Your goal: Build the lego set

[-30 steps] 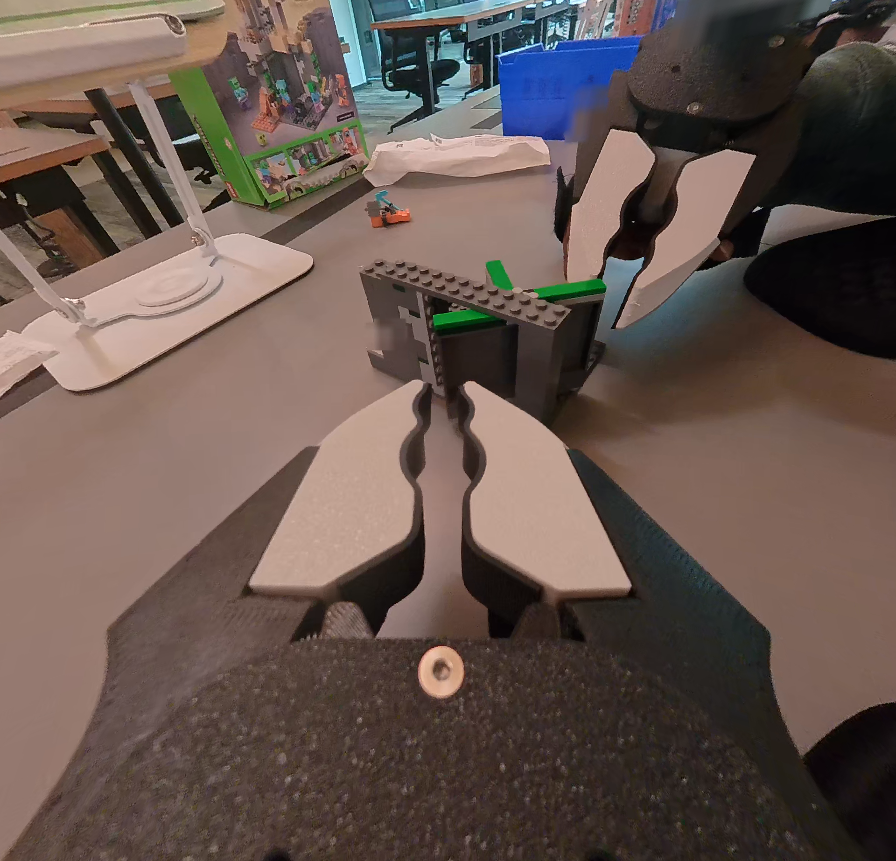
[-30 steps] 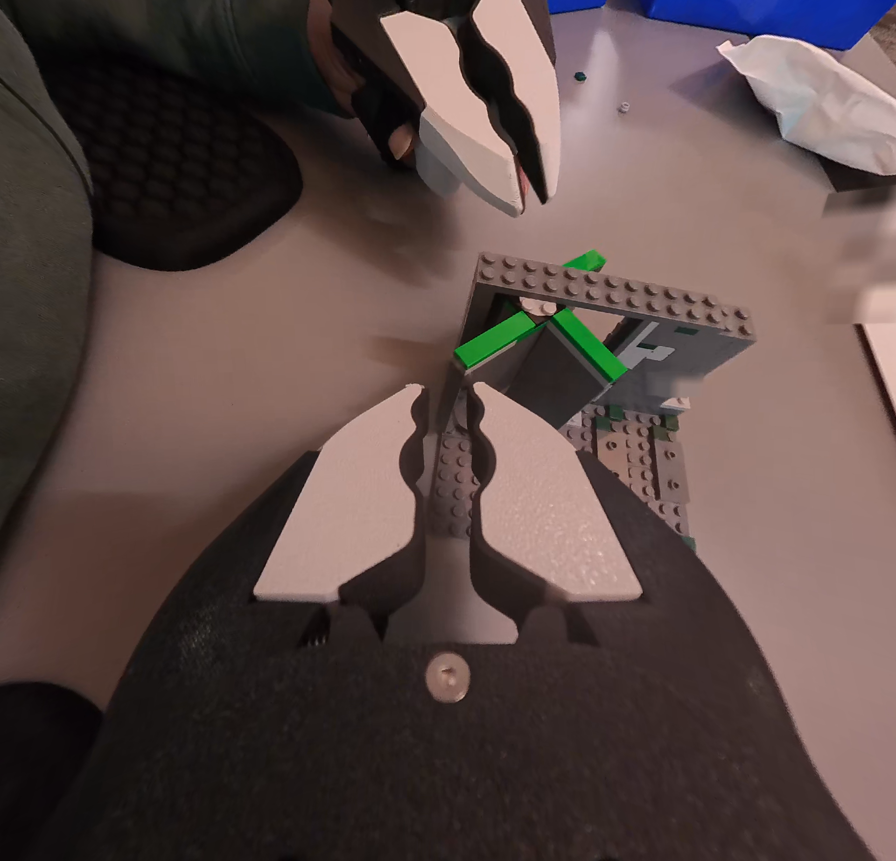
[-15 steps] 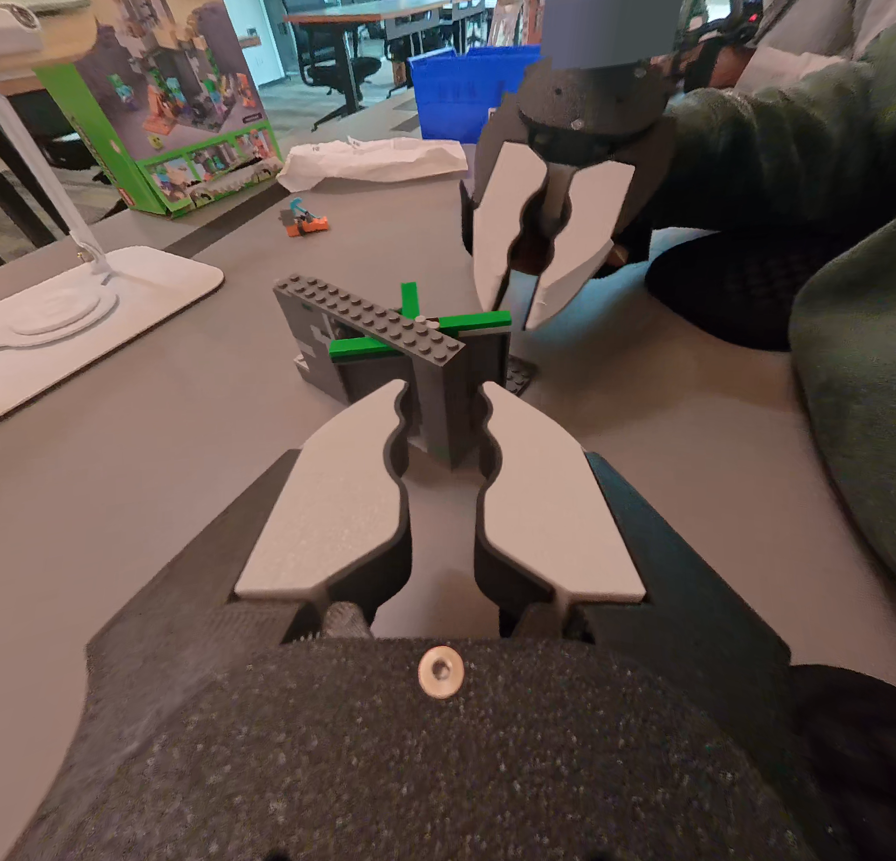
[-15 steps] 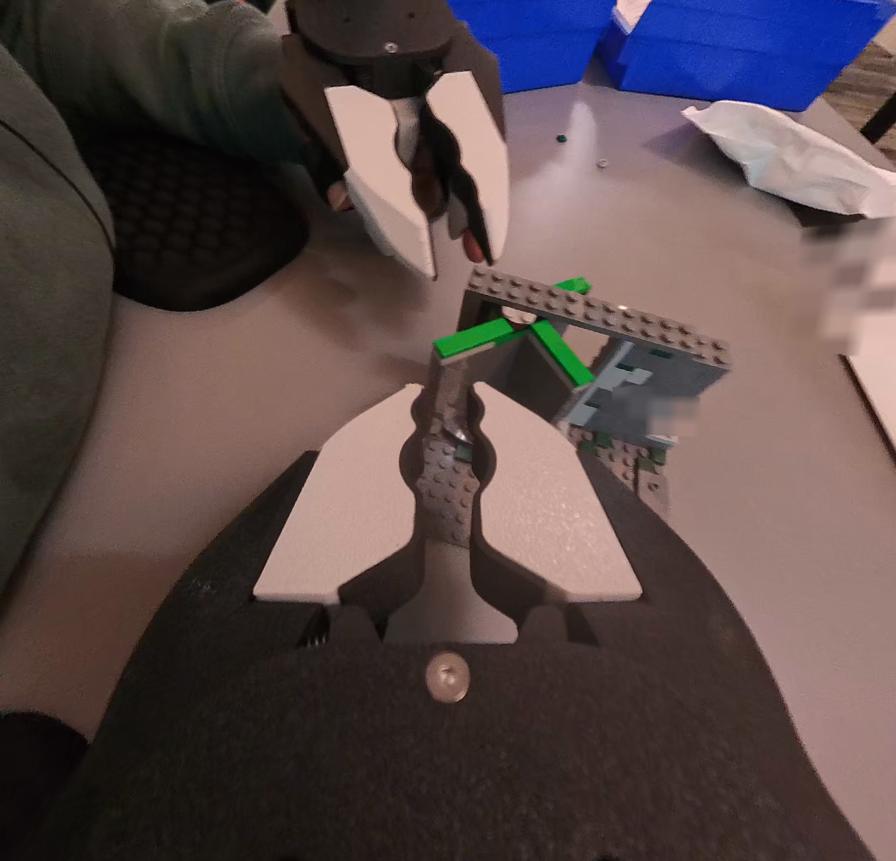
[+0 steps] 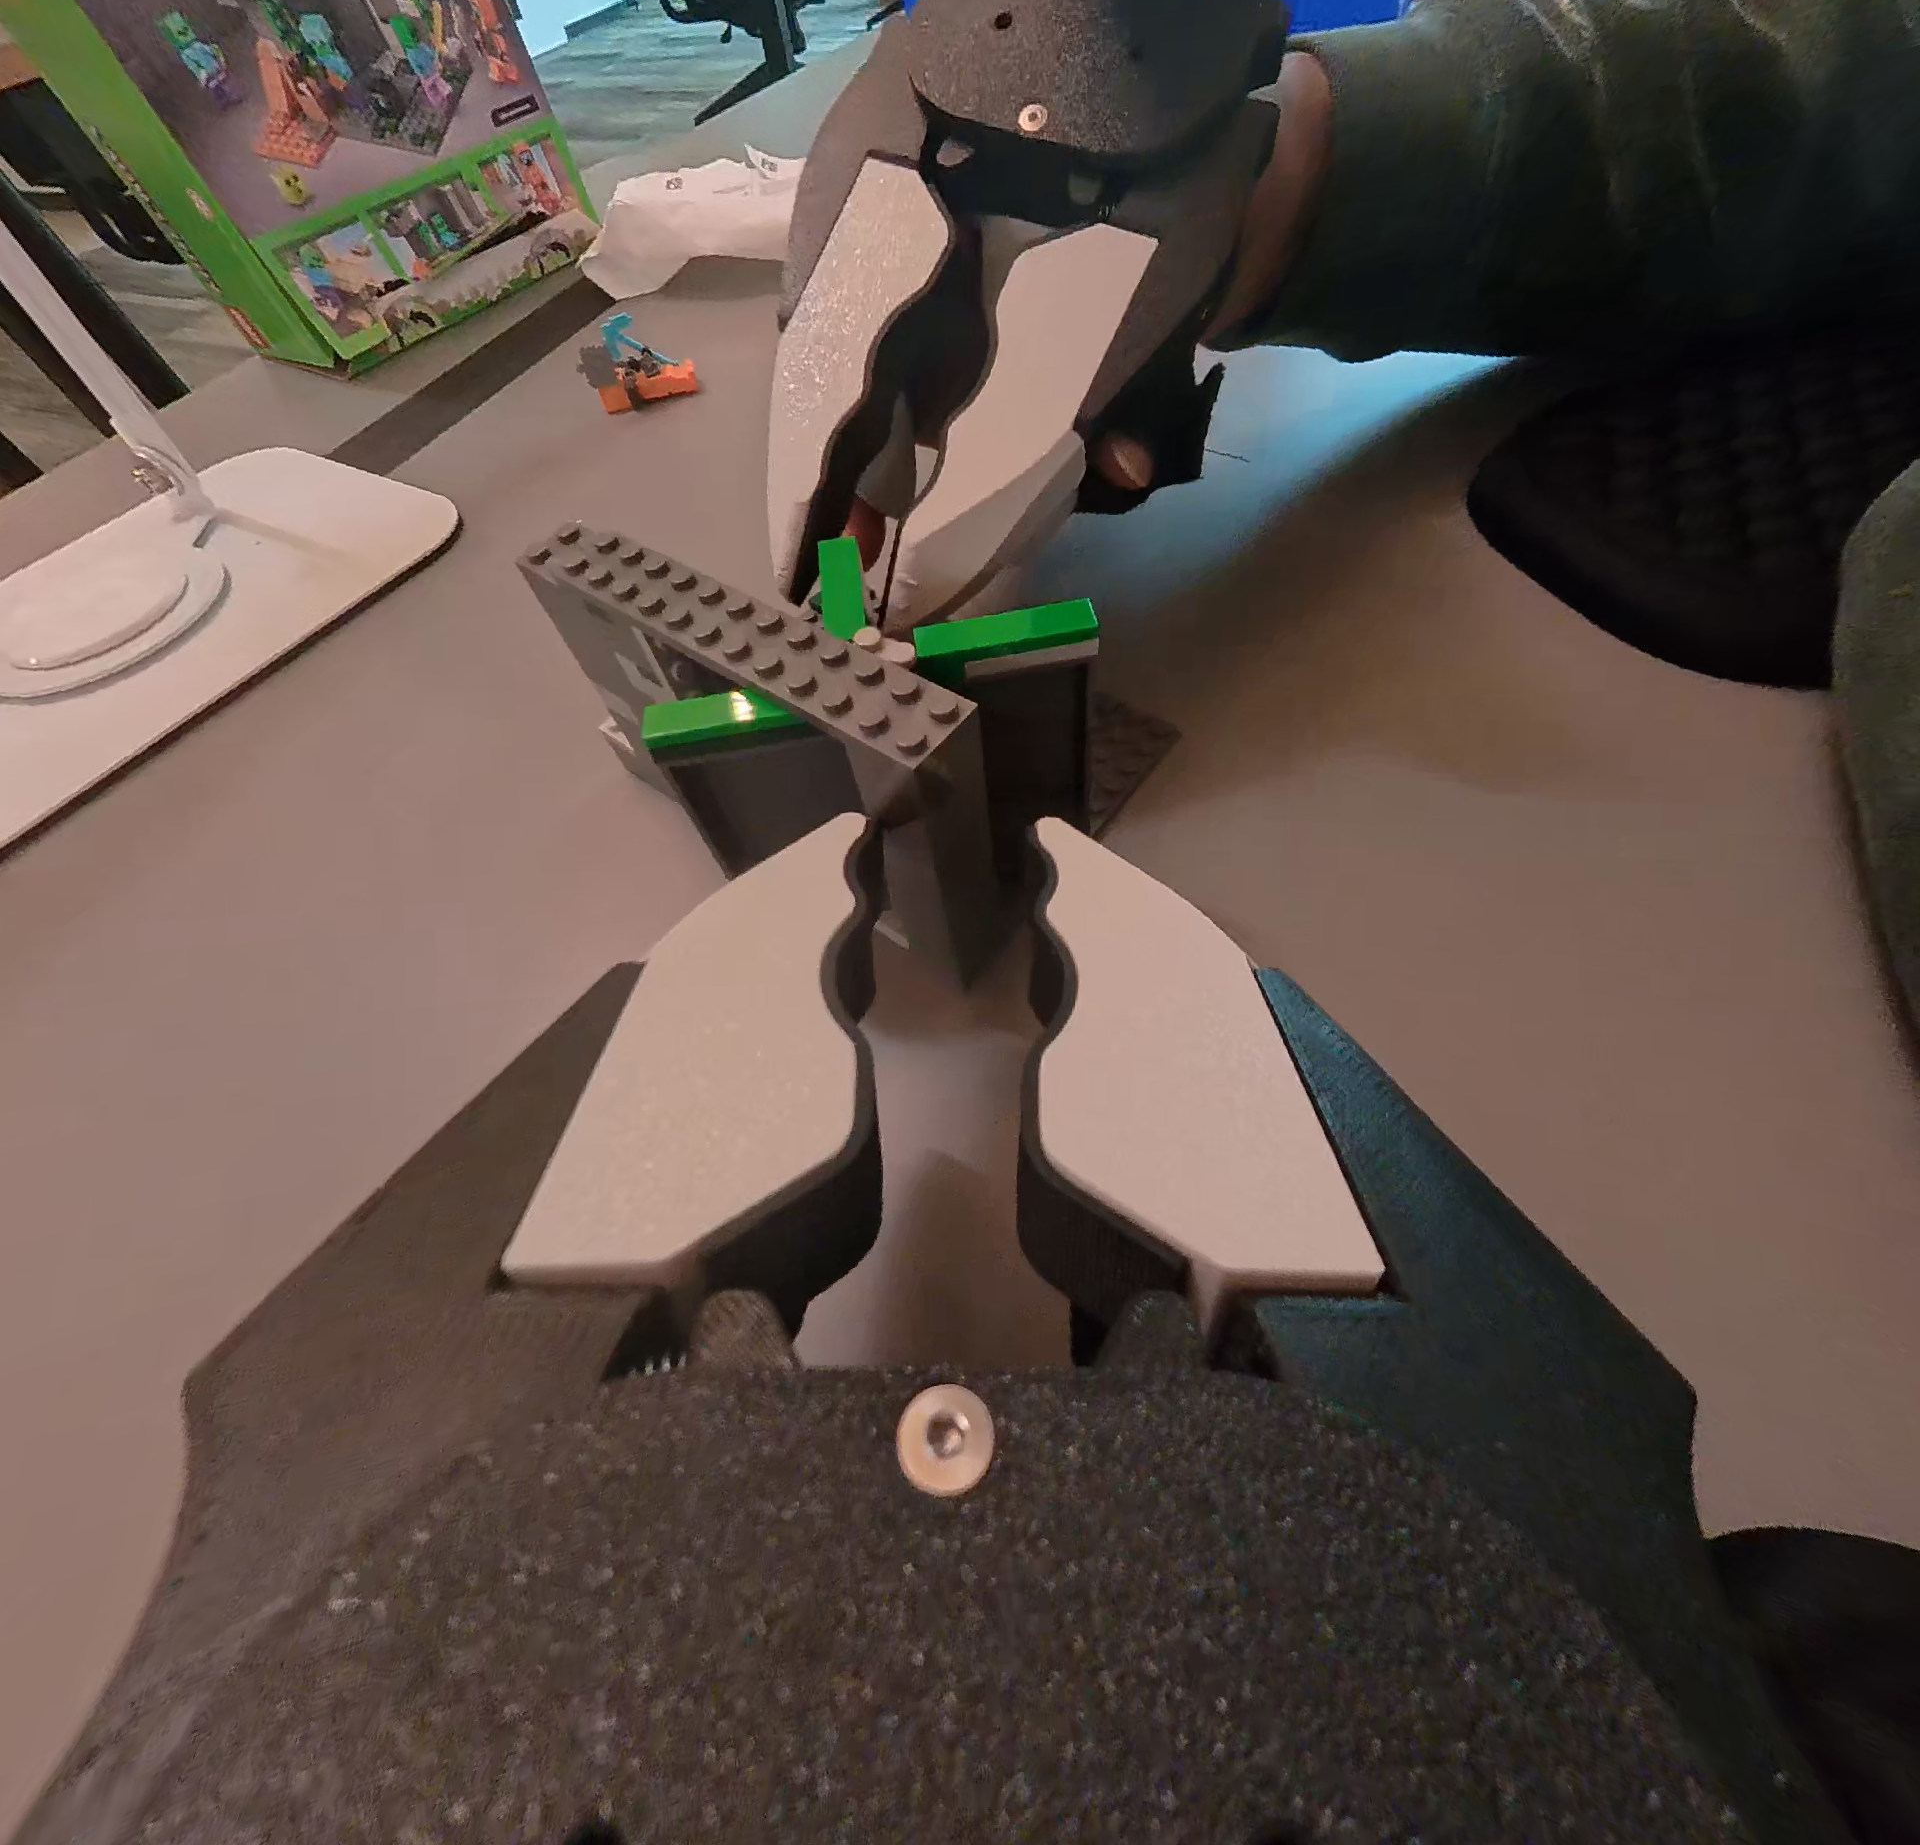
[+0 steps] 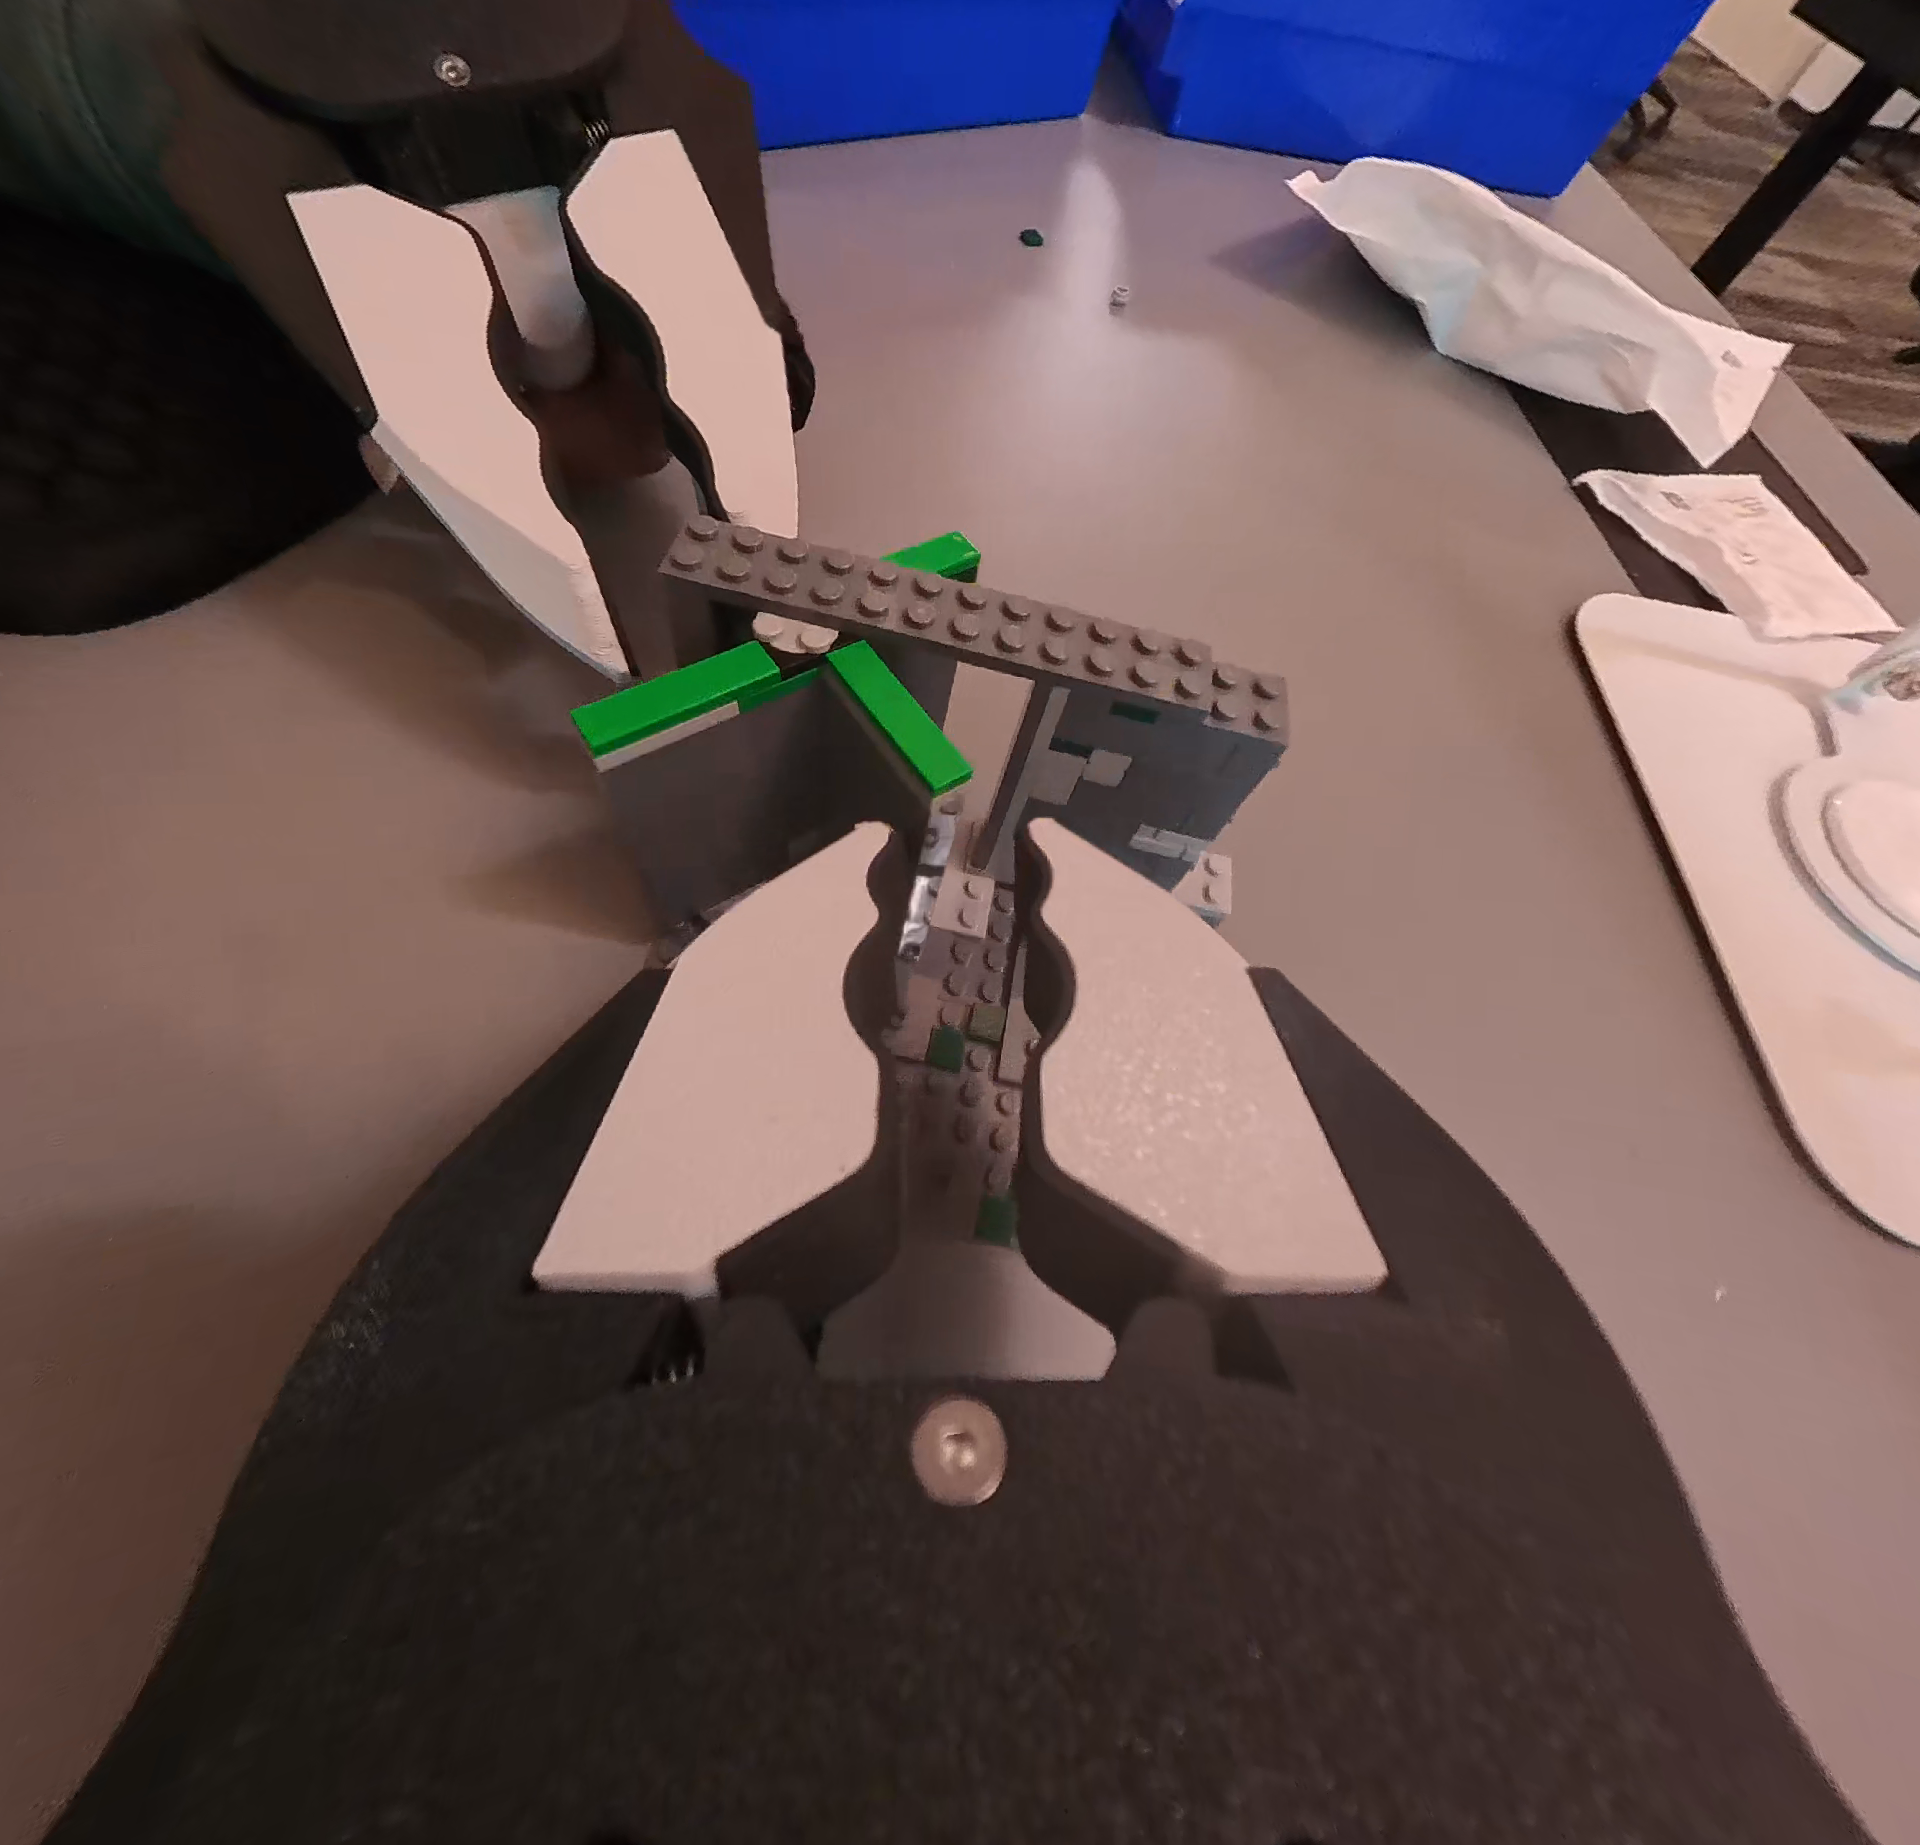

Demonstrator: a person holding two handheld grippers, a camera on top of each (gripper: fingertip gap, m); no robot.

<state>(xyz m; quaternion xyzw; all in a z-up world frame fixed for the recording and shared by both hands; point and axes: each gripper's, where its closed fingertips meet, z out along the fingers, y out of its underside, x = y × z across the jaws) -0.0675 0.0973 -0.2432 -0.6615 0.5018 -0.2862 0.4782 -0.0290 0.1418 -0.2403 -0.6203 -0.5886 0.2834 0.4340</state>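
Both tongs meet at the grey lego build (image 5: 831, 746) standing on the grey table (image 5: 312, 964). Left gripper (image 5: 951, 839) is spread partway, its fingers flanking the build's near upright pillar without clearly touching it. Right gripper (image 6: 961, 839) is also part-open, straddling the studded grey baseplate (image 6: 966, 1068). Its long studded top beam (image 6: 987, 632) runs left to right in the right wrist view, green tiles (image 6: 675, 704) fanning beneath.
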